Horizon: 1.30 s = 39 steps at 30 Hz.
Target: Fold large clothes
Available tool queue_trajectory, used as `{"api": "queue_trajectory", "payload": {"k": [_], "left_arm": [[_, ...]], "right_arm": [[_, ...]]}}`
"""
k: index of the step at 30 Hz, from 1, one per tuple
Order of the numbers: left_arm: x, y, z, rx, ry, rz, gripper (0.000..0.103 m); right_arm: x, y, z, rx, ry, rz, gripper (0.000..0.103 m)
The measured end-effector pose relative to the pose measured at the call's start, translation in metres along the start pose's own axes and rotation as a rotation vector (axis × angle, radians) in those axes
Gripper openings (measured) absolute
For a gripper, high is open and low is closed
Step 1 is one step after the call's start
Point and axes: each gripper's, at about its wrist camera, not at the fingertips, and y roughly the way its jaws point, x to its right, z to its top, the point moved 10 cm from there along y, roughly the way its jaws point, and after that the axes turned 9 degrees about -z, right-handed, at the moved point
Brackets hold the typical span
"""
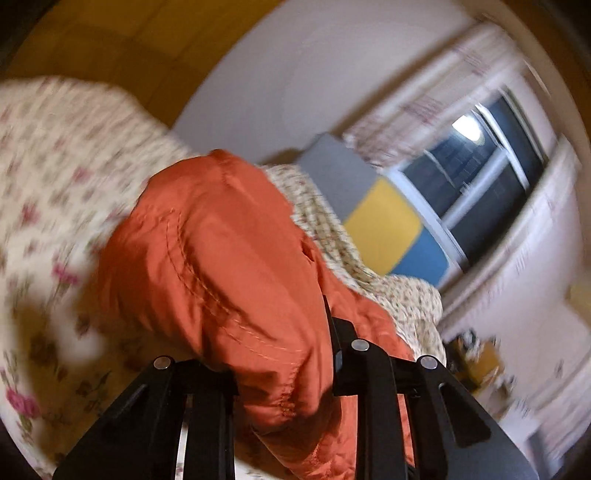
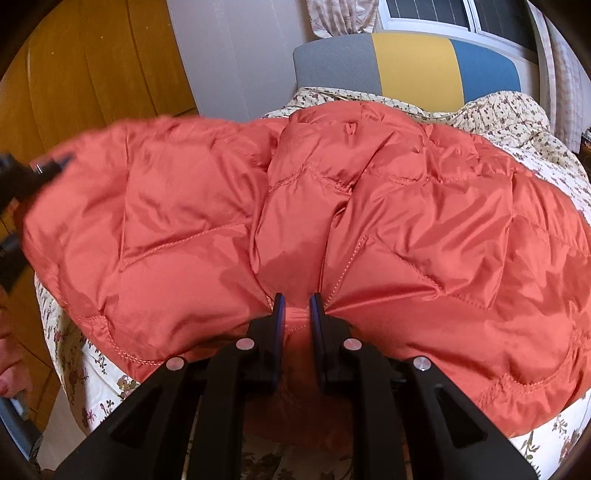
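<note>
orange padded jacket (image 2: 369, 221) spread on floral bed (image 2: 517, 122), clamped at hem by right gripper (image 2: 297, 314) and at edge by left gripper (image 1: 280, 369); lift evenly, fold flat.

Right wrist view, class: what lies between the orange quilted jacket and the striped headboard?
In the right wrist view, only floral bedding lies between the jacket and the headboard; nothing else sits there.

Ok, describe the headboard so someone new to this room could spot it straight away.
Find the bed with the floral sheet, where the orange quilted jacket lies spread. At its far end, under the window, stands the padded headboard. Nothing else has its three colour blocks: grey, yellow, blue.
</note>
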Motion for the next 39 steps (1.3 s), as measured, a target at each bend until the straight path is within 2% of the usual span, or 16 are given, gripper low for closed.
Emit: {"api": "queue_trajectory", "payload": {"k": [4,8,10,13,17,19,22,26,30,39], "left_arm": [[0.055,0.004,-0.005,-0.023,0.193,-0.076,0.023],[0.098,0.013,-0.021,-0.062,0.313,-0.144,0.023],[0.114,0.019,-0.03,-0.078,0.368,-0.149,0.023],[0.132,0.028,-0.042,-0.098,0.483,-0.13,0.023],[0.146,0.035,-0.051,-0.112,0.592,-0.099,0.023],[0.15,0.039,-0.057,-0.118,0.641,-0.079,0.023],[0.161,0.046,-0.066,-0.124,0.705,-0.06,0.023],[0.177,0.054,-0.083,-0.143,0.82,-0.042,0.023],[0.186,0.06,-0.101,-0.166,0.906,-0.037,0.023],[0.209,0.081,-0.145,-0.217,1.037,-0.066,0.024]], "right_arm": [[0.003,0.001,0.0,-0.01,0.022,0.017,0.014],[0.008,0.002,0.001,-0.017,0.041,0.039,0.014],[0.012,-0.001,0.002,-0.024,0.08,0.089,0.014],[0.033,-0.021,0.008,-0.011,0.212,0.168,0.018],[0.081,-0.063,0.017,0.089,0.252,0.078,0.029],[0.109,-0.075,0.017,0.106,0.28,0.008,0.031],[0.158,-0.08,0.009,0.086,0.387,-0.08,0.032],[0.194,-0.086,-0.003,0.086,0.502,-0.073,0.029],[0.212,-0.091,-0.006,0.09,0.535,-0.08,0.029],[0.204,-0.093,-0.022,0.059,0.551,-0.032,0.029]]}}
